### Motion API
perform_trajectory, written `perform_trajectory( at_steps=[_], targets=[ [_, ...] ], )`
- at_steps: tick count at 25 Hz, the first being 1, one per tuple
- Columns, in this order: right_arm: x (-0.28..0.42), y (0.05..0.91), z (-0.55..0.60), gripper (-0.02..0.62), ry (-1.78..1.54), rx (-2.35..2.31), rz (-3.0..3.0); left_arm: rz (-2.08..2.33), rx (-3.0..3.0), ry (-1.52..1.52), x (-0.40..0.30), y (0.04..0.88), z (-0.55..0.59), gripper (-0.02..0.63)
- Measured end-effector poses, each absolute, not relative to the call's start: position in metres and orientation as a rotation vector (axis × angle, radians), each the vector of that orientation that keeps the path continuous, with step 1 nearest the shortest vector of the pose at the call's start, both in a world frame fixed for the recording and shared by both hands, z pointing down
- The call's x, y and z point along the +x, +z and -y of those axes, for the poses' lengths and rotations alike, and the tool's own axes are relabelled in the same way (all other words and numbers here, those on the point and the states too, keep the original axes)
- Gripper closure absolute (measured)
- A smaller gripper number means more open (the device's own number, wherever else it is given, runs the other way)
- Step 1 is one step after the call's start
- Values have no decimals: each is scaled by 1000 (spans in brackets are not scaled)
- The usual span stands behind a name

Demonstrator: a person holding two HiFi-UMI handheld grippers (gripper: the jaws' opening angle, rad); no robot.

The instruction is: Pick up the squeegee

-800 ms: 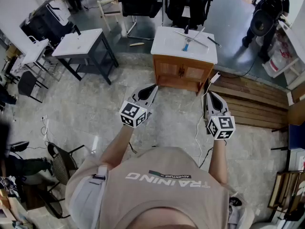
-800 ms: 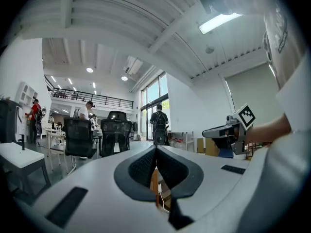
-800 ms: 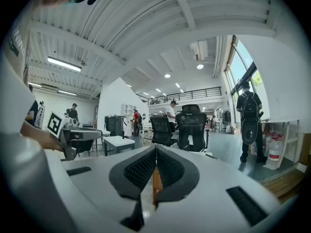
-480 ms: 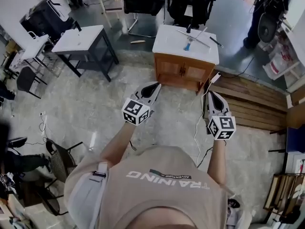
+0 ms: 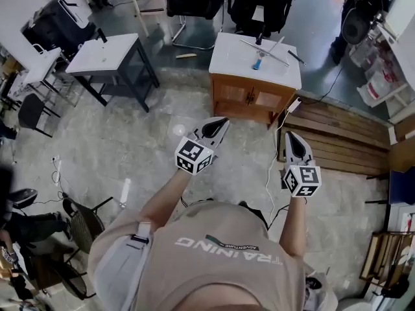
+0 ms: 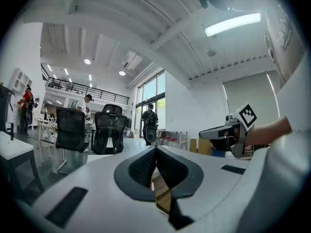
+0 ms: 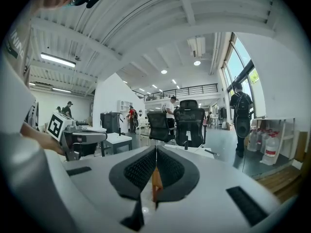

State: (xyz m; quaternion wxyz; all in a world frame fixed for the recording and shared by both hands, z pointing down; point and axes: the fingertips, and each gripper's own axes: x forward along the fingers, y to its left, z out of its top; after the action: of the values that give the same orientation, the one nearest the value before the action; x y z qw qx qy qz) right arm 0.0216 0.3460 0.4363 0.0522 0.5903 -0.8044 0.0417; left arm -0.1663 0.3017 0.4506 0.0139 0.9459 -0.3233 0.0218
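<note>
— Head view: where's the squeegee (image 5: 259, 54)?
— Lying on the white-topped cabinet (image 5: 249, 98), well ahead of my grippers. Left gripper (image 5: 219, 126) and right gripper (image 5: 291, 138) both show jaws pressed together, holding nothing.

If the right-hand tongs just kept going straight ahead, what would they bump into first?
Most likely the wooden cabinet with the white top: the right tongs, shut, aim across the floor toward its front. Depth is unclear, so they might slip past its right corner.
</note>
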Motion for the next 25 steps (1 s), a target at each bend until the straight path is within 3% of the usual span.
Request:
perform_trajectory(
  at_steps=[11,25],
  targets=[
    [41,470,-279,561,196,1835,2416,1054,2897,76,-167,472,-228,593],
    [139,492,-114,561,285,1695,2528,1214,2812,76,-71,468,-90,594]
  ],
)
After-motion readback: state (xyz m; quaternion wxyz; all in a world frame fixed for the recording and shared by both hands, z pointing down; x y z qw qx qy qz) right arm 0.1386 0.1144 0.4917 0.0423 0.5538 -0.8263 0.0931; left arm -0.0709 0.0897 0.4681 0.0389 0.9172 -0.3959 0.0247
